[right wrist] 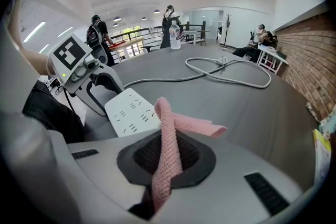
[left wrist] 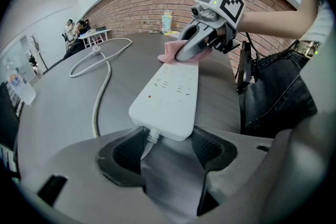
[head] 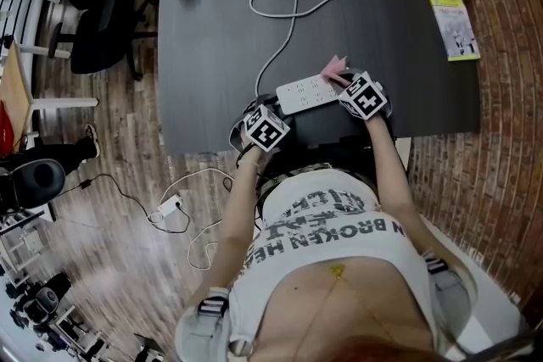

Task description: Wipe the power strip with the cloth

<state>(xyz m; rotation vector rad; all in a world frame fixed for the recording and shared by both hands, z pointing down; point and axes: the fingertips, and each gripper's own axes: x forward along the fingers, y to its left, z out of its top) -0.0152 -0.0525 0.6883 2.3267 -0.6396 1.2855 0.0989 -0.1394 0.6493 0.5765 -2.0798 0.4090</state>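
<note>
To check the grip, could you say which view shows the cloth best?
The right gripper view: the cloth stands pinched between its jaws. Left gripper and head views show only a small pink bit.

**White printed tee, dark jeans, grey grippers**

The person wears a white T-shirt point(head: 339, 237) with dark block lettering, at lower centre of the head view, and dark jeans point(left wrist: 273, 92). The left gripper point(left wrist: 168, 152) and right gripper point(right wrist: 167, 157) have smooth grey shells and black textured pads point(left wrist: 118, 160). Each carries a white cube point(head: 266, 130) with black square markers.
</note>
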